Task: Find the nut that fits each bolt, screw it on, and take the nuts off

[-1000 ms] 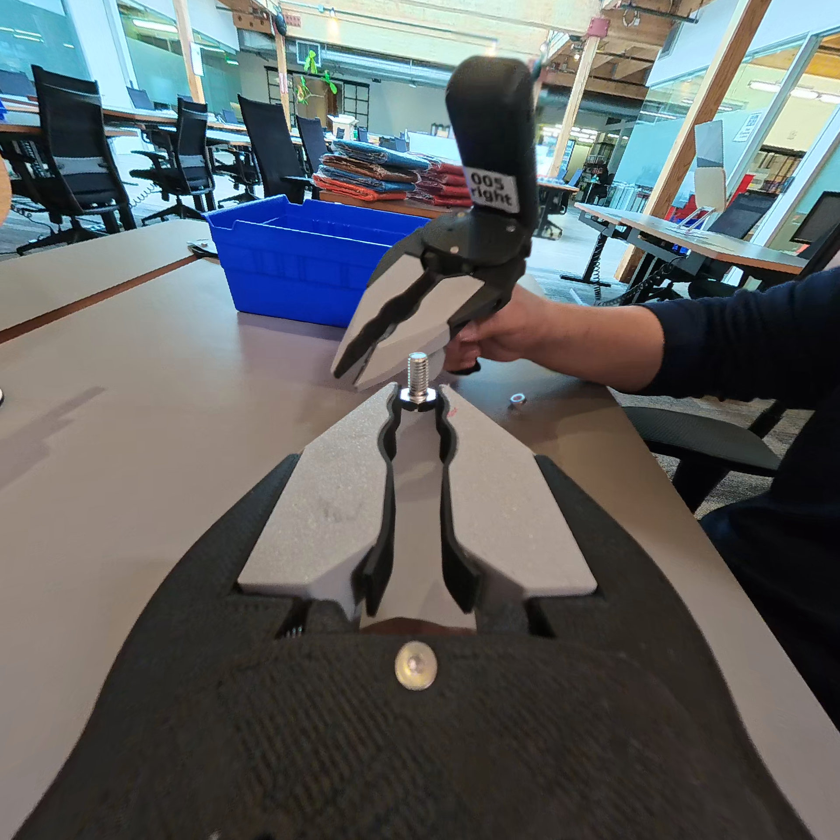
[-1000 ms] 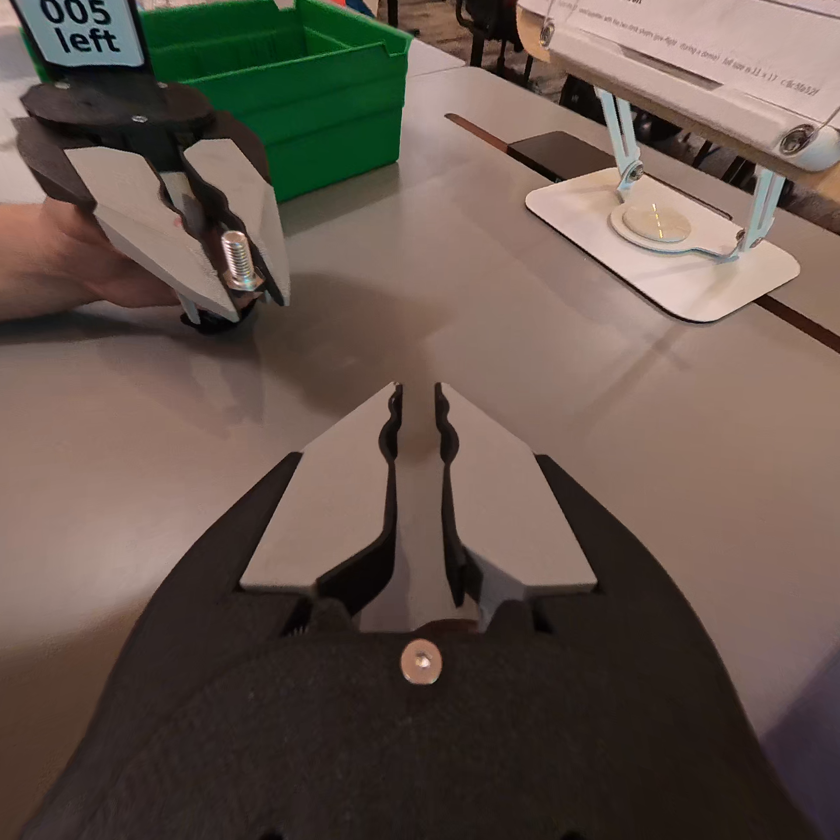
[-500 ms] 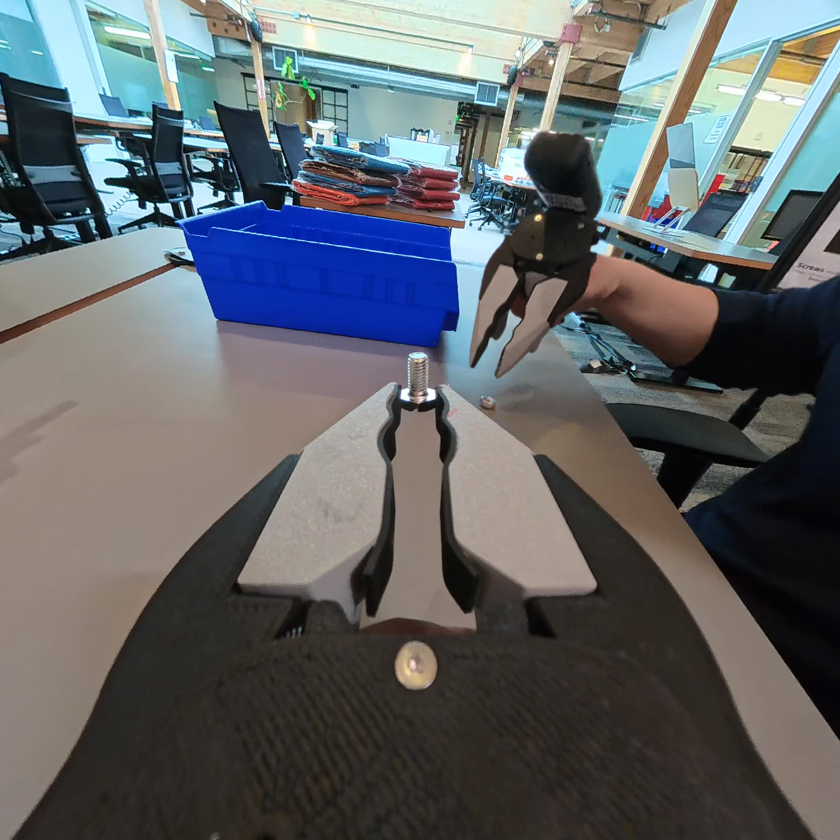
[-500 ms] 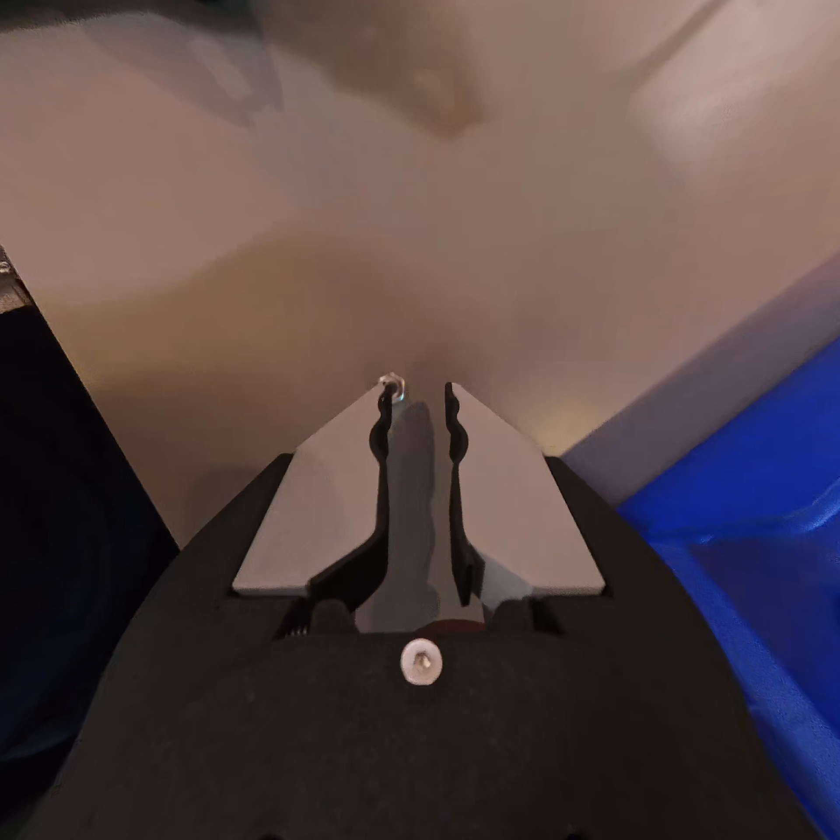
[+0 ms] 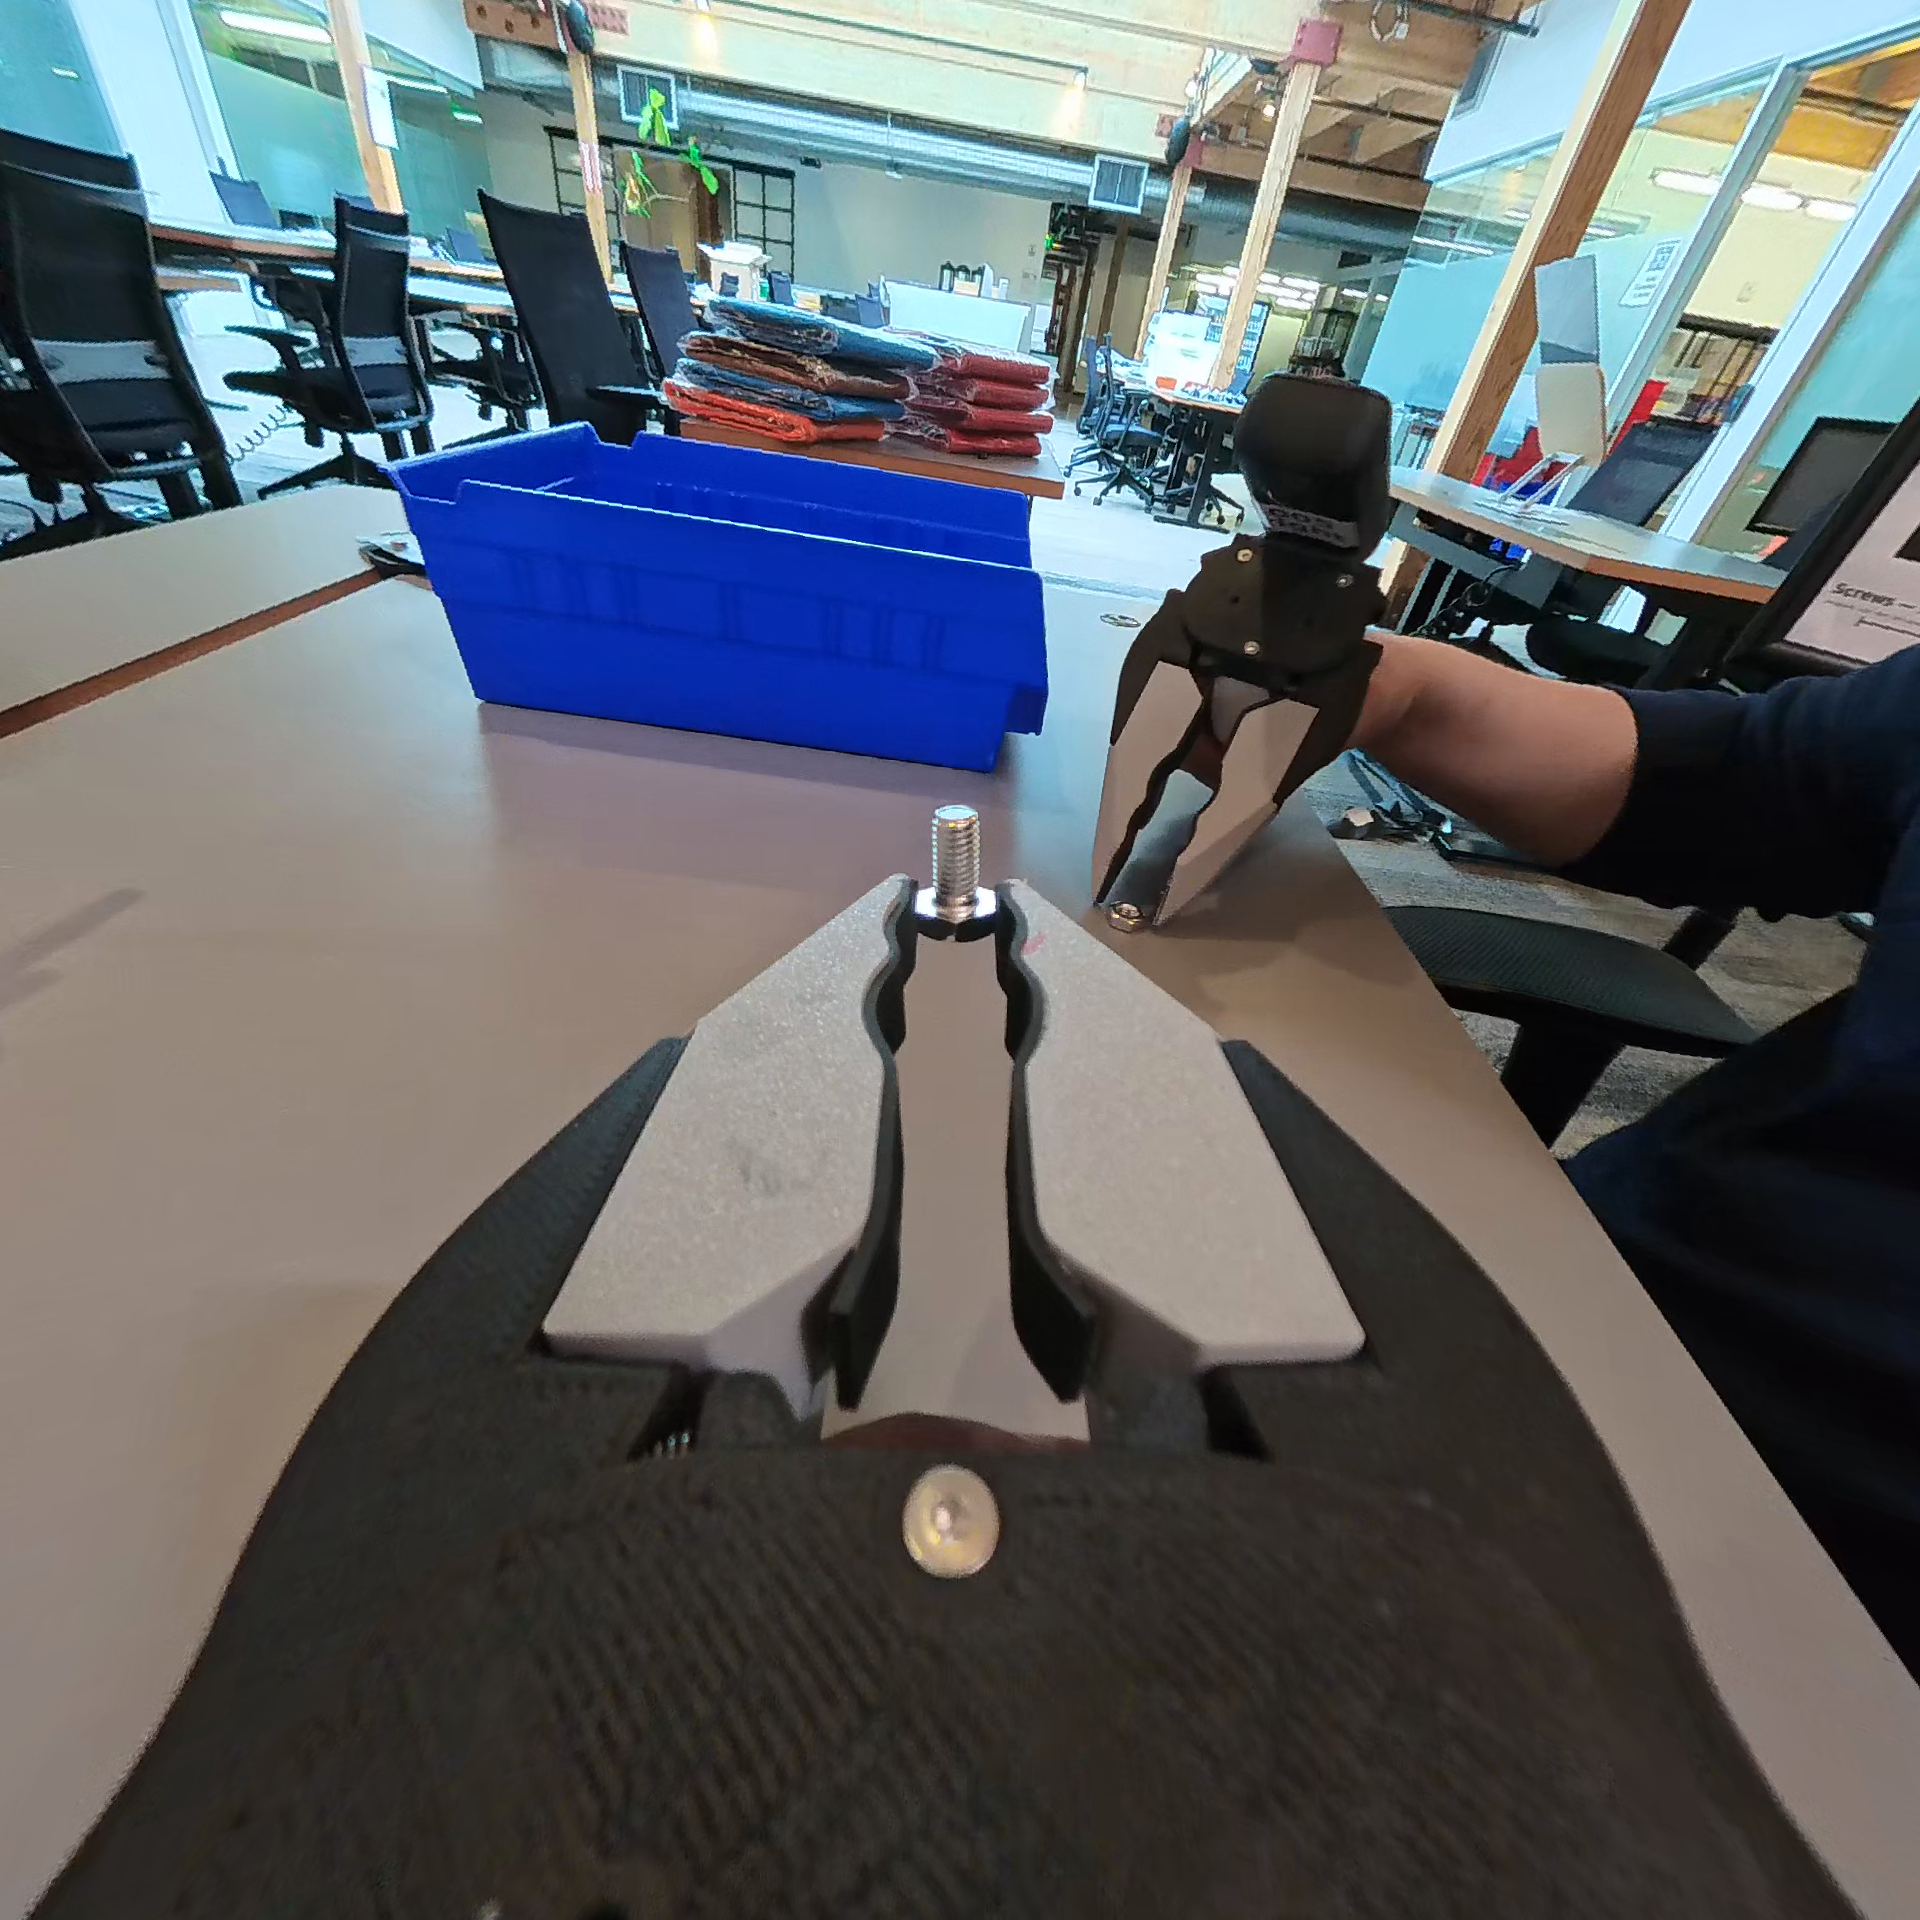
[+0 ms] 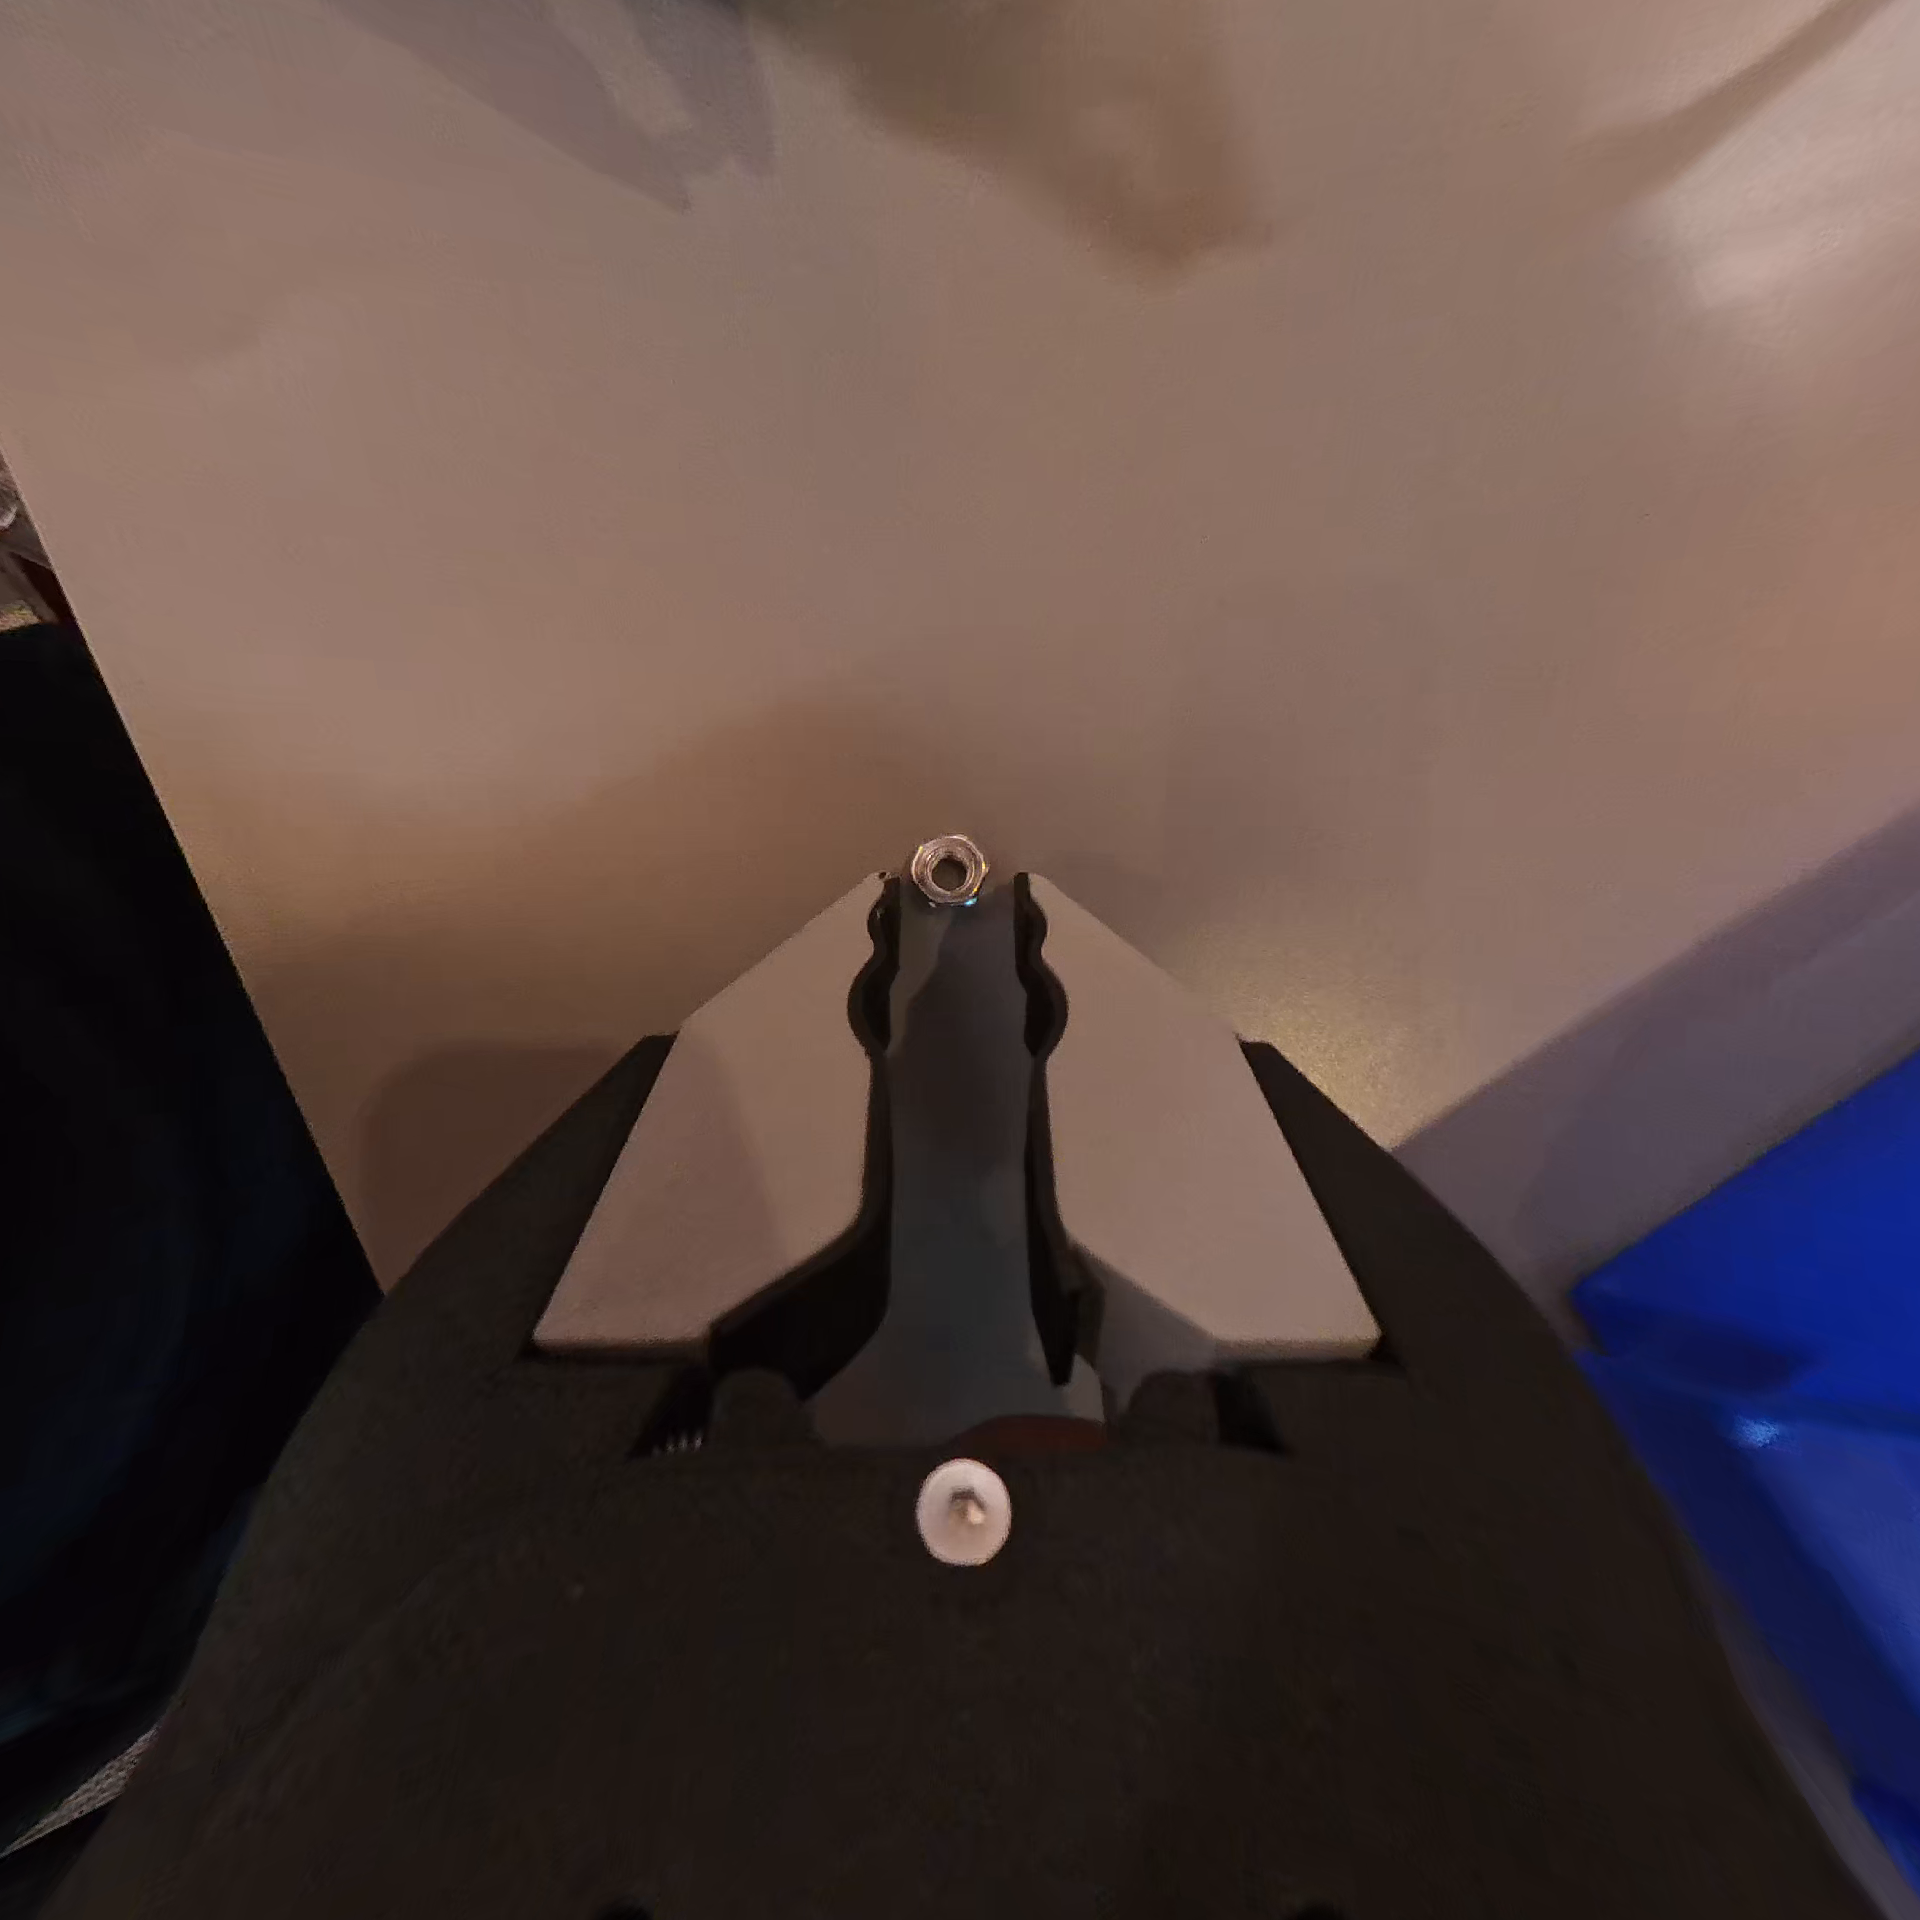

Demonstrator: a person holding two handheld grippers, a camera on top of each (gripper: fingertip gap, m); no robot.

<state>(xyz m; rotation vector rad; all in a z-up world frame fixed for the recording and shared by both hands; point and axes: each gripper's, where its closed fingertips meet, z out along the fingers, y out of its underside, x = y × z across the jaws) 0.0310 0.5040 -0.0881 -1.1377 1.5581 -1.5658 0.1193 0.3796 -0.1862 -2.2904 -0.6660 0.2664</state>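
Now the left gripper (image 5: 951, 914) clamps the upright bolt (image 5: 950, 858); the right gripper (image 6: 948, 883), parted, straddles the nut (image 6: 948, 871), which could skid off the table's near edge.

Grey-brown table (image 5: 312, 935), blue bin (image 5: 727, 634) resting on it, small steel nut (image 6: 948, 871) lying near its edge
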